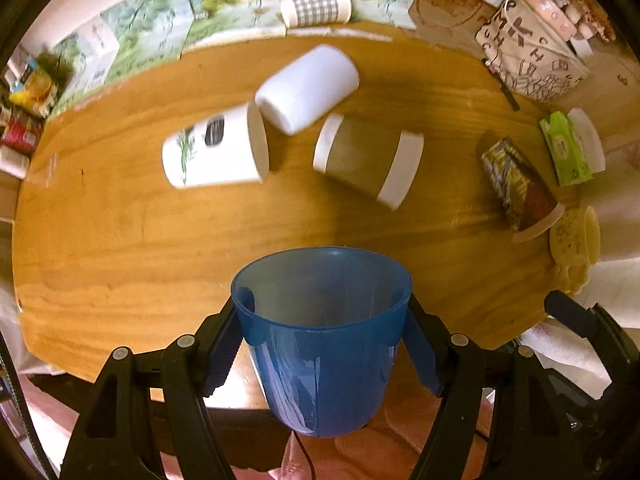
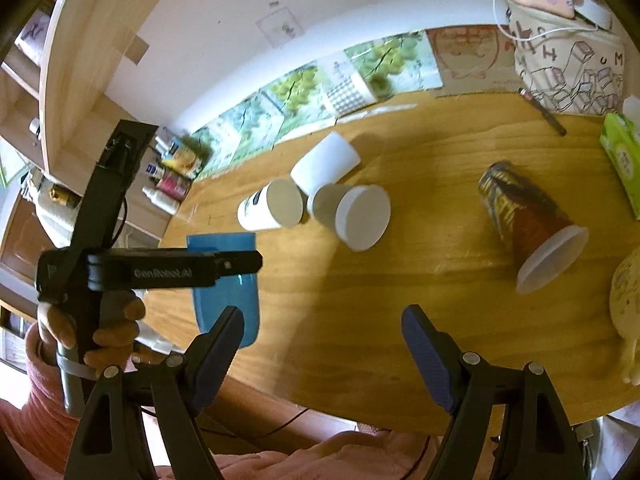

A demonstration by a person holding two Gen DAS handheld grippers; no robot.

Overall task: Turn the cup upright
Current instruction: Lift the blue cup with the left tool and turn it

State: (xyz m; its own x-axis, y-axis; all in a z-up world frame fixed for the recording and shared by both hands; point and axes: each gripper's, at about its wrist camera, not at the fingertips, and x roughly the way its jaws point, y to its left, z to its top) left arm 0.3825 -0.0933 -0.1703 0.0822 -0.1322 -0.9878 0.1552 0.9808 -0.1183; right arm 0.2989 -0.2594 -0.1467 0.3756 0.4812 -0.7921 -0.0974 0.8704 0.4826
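Observation:
My left gripper [image 1: 324, 320] is shut on a blue plastic cup [image 1: 324, 360], held upright by its rim over the table's near edge, mouth up. In the right wrist view the blue cup [image 2: 224, 296] and the left gripper [image 2: 236, 264] show at the left. My right gripper [image 2: 322, 344] is open and empty above the table's near edge. Several cups lie on their sides on the wooden table [image 1: 120, 240]: a white printed cup [image 1: 216, 152], a plain white cup [image 1: 308, 88], a brown-sleeved cup [image 1: 368, 160] and a dark patterned cup [image 1: 520, 188].
A checked cup [image 1: 316, 4] lies at the back by leaning picture cards [image 1: 160, 20]. A printed bag [image 1: 532, 56], a green tissue pack [image 1: 566, 148] and a yellow soft toy [image 1: 576, 236] crowd the right side. A pen [image 2: 544, 114] lies by the bag.

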